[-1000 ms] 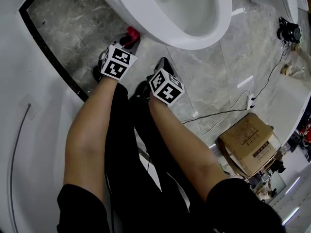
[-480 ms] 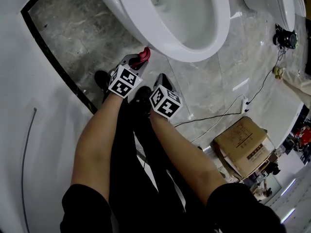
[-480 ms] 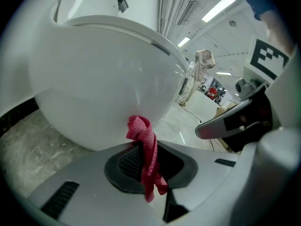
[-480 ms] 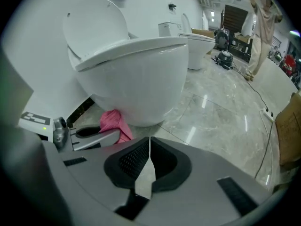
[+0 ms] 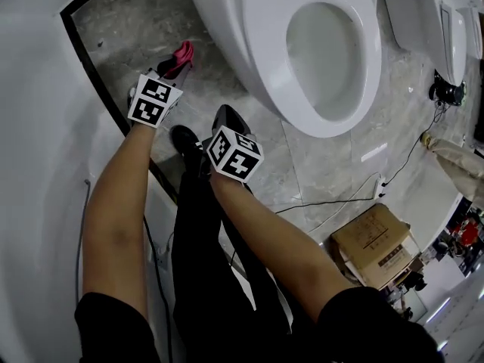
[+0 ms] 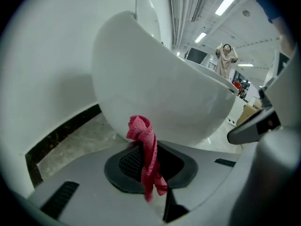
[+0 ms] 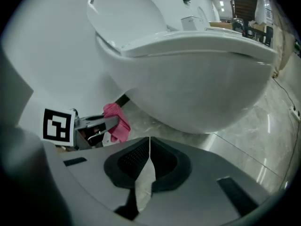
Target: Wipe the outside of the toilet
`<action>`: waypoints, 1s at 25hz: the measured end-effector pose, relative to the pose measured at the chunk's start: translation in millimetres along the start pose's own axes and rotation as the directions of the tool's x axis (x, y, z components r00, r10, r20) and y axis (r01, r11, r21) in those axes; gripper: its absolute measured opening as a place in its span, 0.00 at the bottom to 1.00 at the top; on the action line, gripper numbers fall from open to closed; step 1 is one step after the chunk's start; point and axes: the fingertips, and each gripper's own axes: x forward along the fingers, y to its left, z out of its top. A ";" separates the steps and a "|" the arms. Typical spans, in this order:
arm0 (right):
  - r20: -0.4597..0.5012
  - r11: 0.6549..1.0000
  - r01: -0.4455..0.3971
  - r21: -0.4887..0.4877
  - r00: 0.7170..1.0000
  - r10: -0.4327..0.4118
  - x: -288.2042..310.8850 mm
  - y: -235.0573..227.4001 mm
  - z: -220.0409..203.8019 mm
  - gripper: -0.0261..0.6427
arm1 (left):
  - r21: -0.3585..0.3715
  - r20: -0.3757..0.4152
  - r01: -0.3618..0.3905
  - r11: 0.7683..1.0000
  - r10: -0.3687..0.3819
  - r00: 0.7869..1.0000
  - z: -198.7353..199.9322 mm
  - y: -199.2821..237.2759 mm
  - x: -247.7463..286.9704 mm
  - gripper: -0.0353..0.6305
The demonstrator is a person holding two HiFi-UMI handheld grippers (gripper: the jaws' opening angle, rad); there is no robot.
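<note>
A white toilet [image 5: 318,59] with its seat down fills the top of the head view; its bowl underside looms in the left gripper view [image 6: 160,98] and the right gripper view [image 7: 197,88]. My left gripper [image 5: 172,68] is shut on a red cloth [image 5: 182,54], held a little away from the bowl's left flank. The red cloth [image 6: 146,149] hangs pinched between the jaws, and its bunched end [image 7: 116,121] shows beside the left gripper [image 7: 101,125]. My right gripper [image 5: 225,116] is shut with nothing in it, low beside the bowl; its tips [image 7: 149,142] meet.
A black border strip [image 5: 106,97] edges the grey marble floor beside a white wall. A cardboard box [image 5: 378,240] and a black cable [image 5: 340,195] lie at the right. A second white fixture [image 5: 454,21] stands at top right. A black shoe [image 5: 185,138] is under my arms.
The head view has swung so the whole seat shows. My left gripper with the red cloth has moved left, away from the bowl's front rim. The right gripper has shifted slightly left.
</note>
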 end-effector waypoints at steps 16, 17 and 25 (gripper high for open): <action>0.120 0.990 -0.056 0.133 0.992 0.040 165.2 97.3 67.2 0.09 | 0.160 0.033 -0.083 0.984 0.079 0.996 84.0 177.4 70.9 0.15; 0.118 0.989 -0.056 0.138 0.992 0.040 168.8 94.7 65.3 0.09 | 0.177 0.022 -0.075 0.981 0.072 0.997 82.7 177.9 76.4 0.15; 0.095 0.990 -0.046 0.133 0.995 0.033 159.2 49.2 42.0 0.09 | 0.307 -0.024 -0.059 0.950 0.070 0.997 80.4 145.7 95.4 0.15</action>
